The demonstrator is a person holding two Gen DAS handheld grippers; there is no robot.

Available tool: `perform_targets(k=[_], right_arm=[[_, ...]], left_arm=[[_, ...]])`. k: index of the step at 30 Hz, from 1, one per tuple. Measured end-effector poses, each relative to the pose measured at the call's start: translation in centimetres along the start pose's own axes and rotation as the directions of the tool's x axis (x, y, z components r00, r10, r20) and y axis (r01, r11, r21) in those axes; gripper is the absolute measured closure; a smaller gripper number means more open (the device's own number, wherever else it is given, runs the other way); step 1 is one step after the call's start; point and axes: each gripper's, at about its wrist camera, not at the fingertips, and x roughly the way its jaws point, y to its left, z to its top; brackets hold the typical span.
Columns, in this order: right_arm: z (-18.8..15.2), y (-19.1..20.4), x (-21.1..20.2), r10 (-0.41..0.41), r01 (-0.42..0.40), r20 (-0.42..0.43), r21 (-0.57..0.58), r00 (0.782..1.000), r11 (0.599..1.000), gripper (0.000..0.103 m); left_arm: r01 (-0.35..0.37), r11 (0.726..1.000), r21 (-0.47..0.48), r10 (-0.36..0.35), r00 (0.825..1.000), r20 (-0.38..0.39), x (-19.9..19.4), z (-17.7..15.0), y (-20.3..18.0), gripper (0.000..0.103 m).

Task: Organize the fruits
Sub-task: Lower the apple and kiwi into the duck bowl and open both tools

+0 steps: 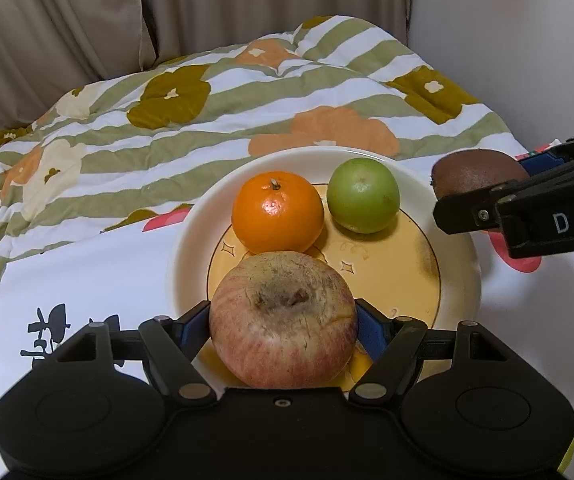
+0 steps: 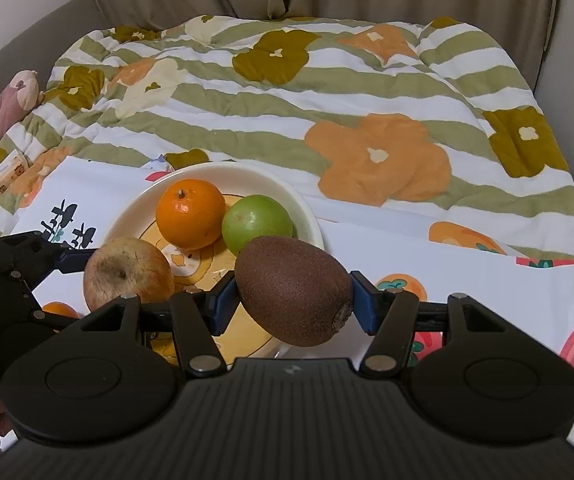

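The left gripper [image 1: 283,330] clamps a round, dull-skinned, wrinkled apple [image 1: 283,320] between blue pads, over the 6 o'clock rim of a glossy cream plate [image 1: 461,248] with a yellow centre. The right gripper [image 2: 293,300] pinches a fuzzy brown, egg-shaped kiwi [image 2: 293,288] above the plate's 4 o'clock edge. On the plate, a shiny orange [image 1: 277,212] sits at 11 o'clock, just beside a smooth green fruit [image 1: 363,196] at 1 o'clock. A puffy, flower-print quilt [image 1: 207,120] lies beyond.

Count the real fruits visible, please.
4: orange and green fruit on the plate; apple in left tongs; kiwi in right tongs.
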Motion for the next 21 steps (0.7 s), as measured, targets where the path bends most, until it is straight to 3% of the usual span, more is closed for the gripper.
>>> perform_targets(k=[2, 4, 13, 21], right_arm=[[0.0, 0.2, -0.1, 0.001, -0.001, 0.003, -0.001, 1.000, 1.000, 0.029], [0.1, 0.3, -0.2, 0.003, -0.003, 0.004, 0.000, 1.000, 1.000, 0.029], [0.0, 1.9, 0.6, 0.065, -0.066, -0.028, -0.021, 0.997, 0.998, 0.029], [-1.2, 3.8, 3.2, 0.063, -0.072, -0.050, -0.199, 0.997, 0.977, 0.029]], left_arm=[[0.003, 1.000, 0.007, -0.004, 0.999, 0.046, -1.1, 0.0, 0.0, 0.011], [-0.002, 1.000, 0.013, 0.001, 0.997, 0.072, -1.9, -0.1, 0.1, 0.007], [-0.013, 1.000, -0.006, 0.013, 0.997, 0.077, -4.5, -1.5, 1.1, 0.007], [-0.047, 0.998, -0.030, 0.048, 0.997, 0.057, -5.9, -3.1, 2.0, 0.007]])
